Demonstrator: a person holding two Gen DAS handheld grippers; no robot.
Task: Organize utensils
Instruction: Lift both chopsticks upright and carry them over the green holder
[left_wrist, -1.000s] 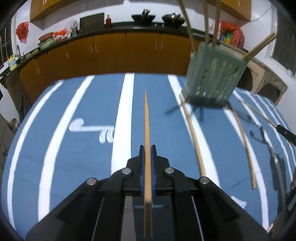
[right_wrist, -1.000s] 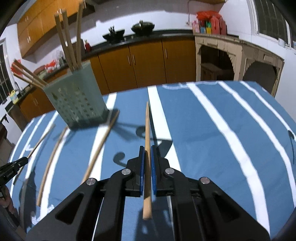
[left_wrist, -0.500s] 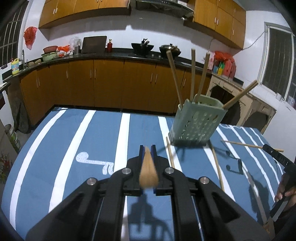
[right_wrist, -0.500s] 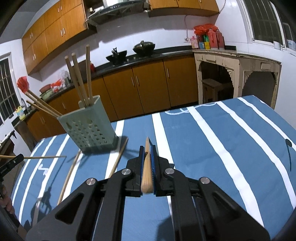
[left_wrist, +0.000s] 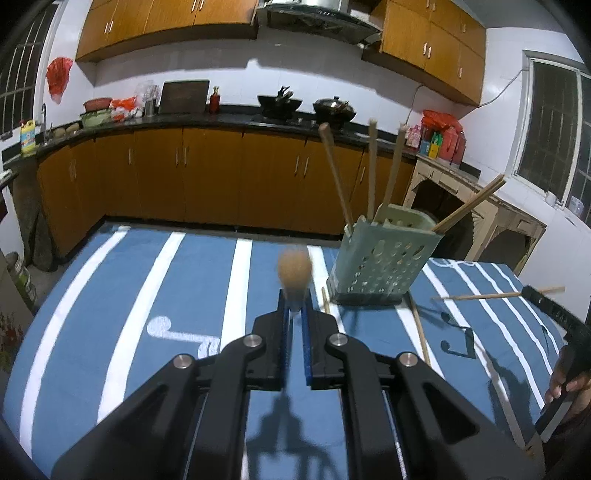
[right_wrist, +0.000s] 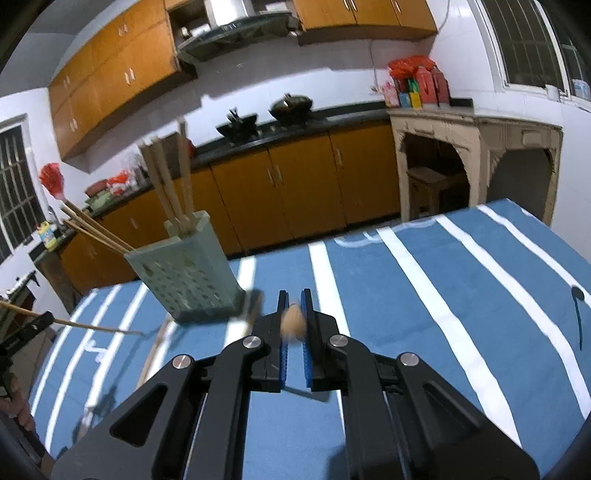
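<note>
My left gripper (left_wrist: 295, 306) is shut on a wooden chopstick (left_wrist: 294, 271) that points at the camera, end-on and blurred. My right gripper (right_wrist: 294, 308) is shut on another wooden chopstick (right_wrist: 293, 323), also end-on. A pale green perforated utensil holder (left_wrist: 380, 258) stands on the blue striped tablecloth (left_wrist: 184, 295) ahead and to the right of the left gripper, with several chopsticks in it. In the right wrist view the holder (right_wrist: 188, 273) stands ahead to the left. Each view shows the other gripper at its edge, holding its chopstick level: the right gripper (left_wrist: 550, 306) and the left gripper (right_wrist: 33, 325).
Loose chopsticks (left_wrist: 419, 332) lie on the cloth by the holder's base, also seen in the right wrist view (right_wrist: 155, 350). Orange kitchen cabinets (left_wrist: 207, 177) and a dark counter with woks run behind the table. A beige stand (right_wrist: 472, 162) is at the far right.
Both grippers have lifted and tilted up with their chopsticks, which went from lying along the view to pointing end-on. The holder looks farther away and lower in both views.
</note>
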